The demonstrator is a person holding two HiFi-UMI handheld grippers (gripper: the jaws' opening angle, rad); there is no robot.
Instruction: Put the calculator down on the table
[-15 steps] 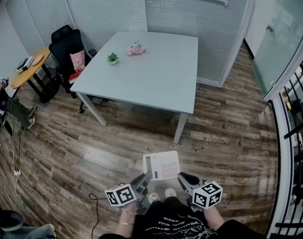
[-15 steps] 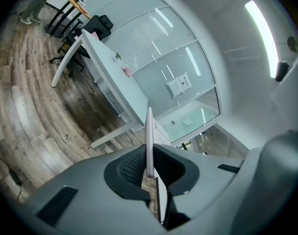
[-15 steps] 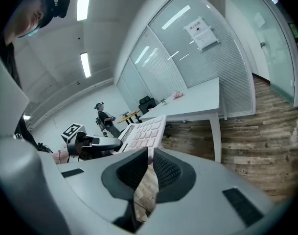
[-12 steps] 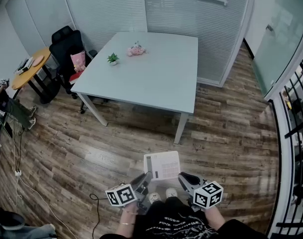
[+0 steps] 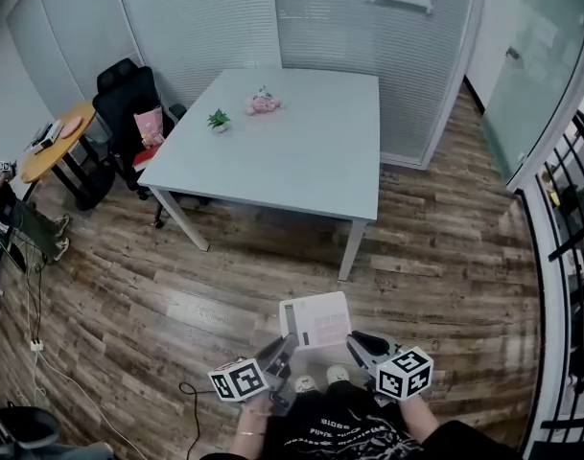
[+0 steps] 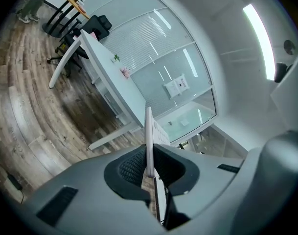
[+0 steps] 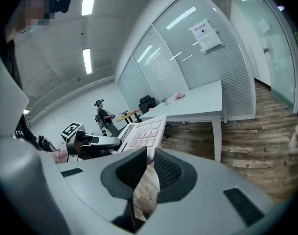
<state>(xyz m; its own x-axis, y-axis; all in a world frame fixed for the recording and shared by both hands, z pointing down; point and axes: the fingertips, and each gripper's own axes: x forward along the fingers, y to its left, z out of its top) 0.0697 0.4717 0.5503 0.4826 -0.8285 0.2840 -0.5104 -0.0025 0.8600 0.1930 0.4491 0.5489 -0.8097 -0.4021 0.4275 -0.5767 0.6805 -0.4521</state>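
Note:
A flat white calculator with pinkish keys hangs in the air over the wooden floor, held from both sides. My left gripper is shut on its left near edge; in the left gripper view the calculator stands edge-on between the pads of that gripper. My right gripper is shut on the right near edge, and the right gripper view shows the key face reaching out from that gripper. The white table stands ahead, a step away.
On the table's far left sit a small potted plant and a pink object. A black chair and a round orange table stand at the left. A cable lies on the floor. A black railing borders the right.
The grippers and calculator sit a touch lower in the head view and the room has shifted slightly. Both grips on the calculator are unchanged.

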